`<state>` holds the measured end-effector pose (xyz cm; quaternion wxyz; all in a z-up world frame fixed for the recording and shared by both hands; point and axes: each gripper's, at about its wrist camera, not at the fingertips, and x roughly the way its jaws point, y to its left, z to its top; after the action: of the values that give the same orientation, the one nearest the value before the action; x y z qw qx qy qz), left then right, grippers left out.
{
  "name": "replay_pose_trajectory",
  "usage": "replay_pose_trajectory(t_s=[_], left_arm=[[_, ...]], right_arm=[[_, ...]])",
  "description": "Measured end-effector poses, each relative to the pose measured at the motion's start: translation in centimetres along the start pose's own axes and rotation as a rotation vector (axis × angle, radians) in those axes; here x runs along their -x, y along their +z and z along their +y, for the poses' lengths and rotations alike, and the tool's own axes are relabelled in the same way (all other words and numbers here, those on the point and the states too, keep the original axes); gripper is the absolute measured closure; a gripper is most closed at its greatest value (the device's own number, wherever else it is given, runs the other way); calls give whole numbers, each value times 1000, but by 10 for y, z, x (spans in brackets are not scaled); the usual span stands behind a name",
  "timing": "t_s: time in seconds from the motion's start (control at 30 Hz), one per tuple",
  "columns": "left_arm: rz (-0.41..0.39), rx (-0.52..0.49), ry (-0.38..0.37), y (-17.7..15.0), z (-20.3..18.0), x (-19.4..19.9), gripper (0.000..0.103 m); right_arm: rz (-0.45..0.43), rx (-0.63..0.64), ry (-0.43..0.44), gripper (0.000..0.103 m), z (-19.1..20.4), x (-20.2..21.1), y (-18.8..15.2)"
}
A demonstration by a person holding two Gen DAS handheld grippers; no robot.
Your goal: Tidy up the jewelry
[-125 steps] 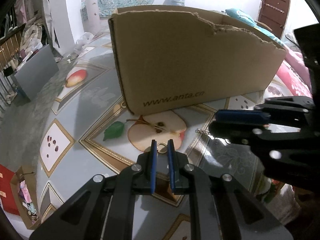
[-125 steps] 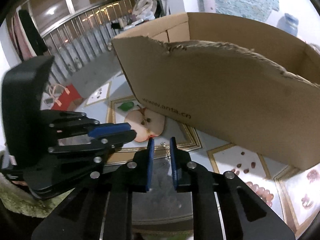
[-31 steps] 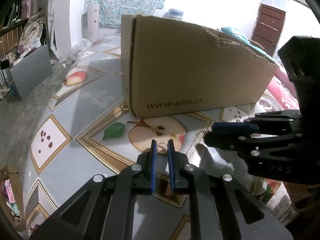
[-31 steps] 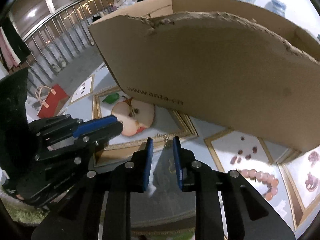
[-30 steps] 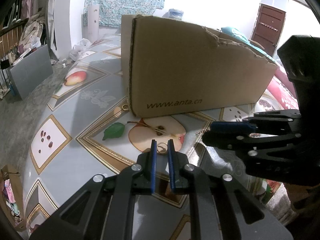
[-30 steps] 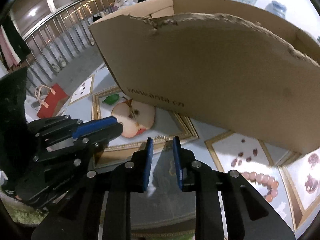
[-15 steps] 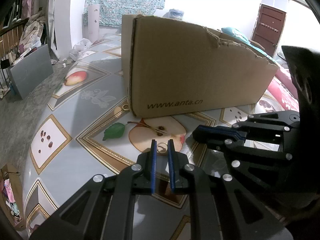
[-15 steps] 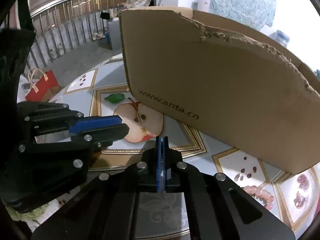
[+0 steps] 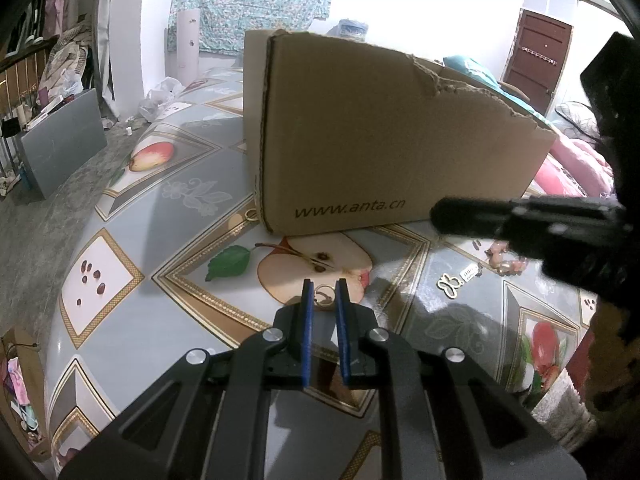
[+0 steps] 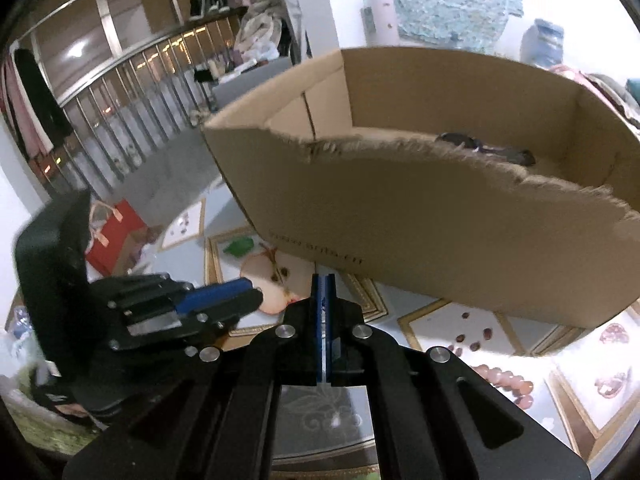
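A brown cardboard box [image 9: 392, 148] printed "www.anta.cn" stands on the fruit-patterned table; its open top and a dark item inside [image 10: 488, 148] show in the right wrist view. My left gripper [image 9: 323, 286] hovers low with its jaws a little apart around a small gold ring [image 9: 325, 292] lying on the apple picture. My right gripper [image 10: 323, 280] is shut and raised in front of the box wall [image 10: 420, 216]; whether it holds anything is not visible. It shows as a dark blurred shape in the left wrist view [image 9: 532, 224].
A gold butterfly pendant with a tag [image 9: 452, 285] and a pink bead bracelet [image 9: 506, 262] lie on the table right of the apple. The bracelet also shows in the right wrist view [image 10: 504, 384]. Another ring [image 9: 251, 214] lies at the box's left corner. The table edge drops off at left.
My right gripper closed from slightly open about half a second ago, then lifted up toward the box's top edge. My left gripper stayed over the ring.
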<state>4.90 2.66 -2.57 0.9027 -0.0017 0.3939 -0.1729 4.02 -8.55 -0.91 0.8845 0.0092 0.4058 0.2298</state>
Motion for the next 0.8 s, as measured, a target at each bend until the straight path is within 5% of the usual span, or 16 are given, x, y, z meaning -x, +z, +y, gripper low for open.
replay_pose_trajectory(t_s=[0.53,0.8], left_arm=[[-30,-18,-14,5,-4,11,93],[-147,-55,-61,38,-19,66,93]], right_arm=[[-142,-60,14,103,-12,52,29],[-232,-34,60,103,-15,76,58]])
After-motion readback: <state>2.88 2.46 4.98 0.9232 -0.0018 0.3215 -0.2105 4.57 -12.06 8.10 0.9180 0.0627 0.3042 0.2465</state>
